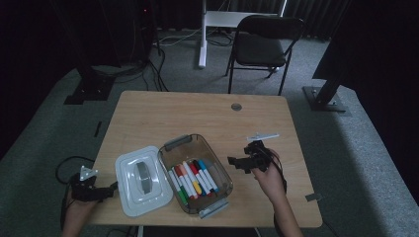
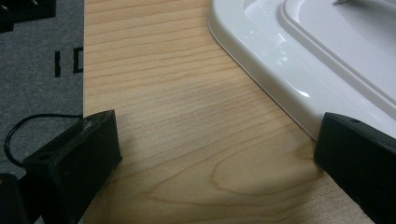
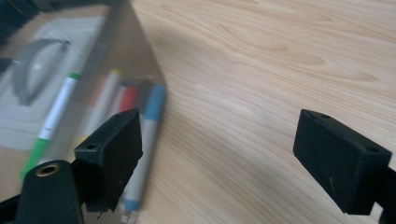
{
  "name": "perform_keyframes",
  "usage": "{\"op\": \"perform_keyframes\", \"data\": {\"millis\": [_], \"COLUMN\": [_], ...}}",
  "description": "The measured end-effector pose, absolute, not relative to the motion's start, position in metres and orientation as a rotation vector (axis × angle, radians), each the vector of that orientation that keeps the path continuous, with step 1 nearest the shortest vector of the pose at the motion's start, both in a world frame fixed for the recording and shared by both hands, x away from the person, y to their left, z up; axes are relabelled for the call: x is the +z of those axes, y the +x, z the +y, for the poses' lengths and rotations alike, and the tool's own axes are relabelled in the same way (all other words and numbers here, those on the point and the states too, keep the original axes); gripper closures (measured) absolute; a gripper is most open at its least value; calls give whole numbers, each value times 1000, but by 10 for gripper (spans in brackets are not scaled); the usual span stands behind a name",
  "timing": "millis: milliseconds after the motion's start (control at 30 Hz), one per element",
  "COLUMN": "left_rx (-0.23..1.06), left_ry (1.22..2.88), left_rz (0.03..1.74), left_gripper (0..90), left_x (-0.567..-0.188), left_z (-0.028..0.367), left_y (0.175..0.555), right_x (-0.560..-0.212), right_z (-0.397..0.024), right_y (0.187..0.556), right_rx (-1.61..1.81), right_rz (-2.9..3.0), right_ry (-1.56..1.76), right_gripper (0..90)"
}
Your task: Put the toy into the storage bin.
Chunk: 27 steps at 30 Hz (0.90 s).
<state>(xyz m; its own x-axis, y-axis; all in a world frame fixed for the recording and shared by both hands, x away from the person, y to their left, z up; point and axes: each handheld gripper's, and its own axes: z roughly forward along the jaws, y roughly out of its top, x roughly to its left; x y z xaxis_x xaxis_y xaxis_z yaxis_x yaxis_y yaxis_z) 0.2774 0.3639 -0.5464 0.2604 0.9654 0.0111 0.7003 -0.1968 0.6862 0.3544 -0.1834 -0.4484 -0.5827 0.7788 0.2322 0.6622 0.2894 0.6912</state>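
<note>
Your clear plastic box sits low in the middle of the high view, full of markers, with its white lid lying flat just left of it on the table. Both look light, rigid and slick, so I would take the lid by its thin rim or grey handle rather than its glossy face. Your right gripper hangs beside the box, fingers spread on nothing, and your left gripper rests fingers apart at the lid's edge.
</note>
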Motion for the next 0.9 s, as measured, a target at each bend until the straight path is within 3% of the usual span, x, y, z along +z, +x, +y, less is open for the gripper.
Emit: {"op": "perform_keyframes", "data": {"millis": [900], "left_rx": [614], "left_ry": [1965], "left_rz": [1520], "left_gripper": [8], "left_x": [-546], "left_z": [362], "left_y": [276], "right_x": [-534], "right_z": [-233], "right_y": [333], "right_rx": [1045], "right_rz": [2290], "right_ry": [1331], "right_gripper": [136]}}
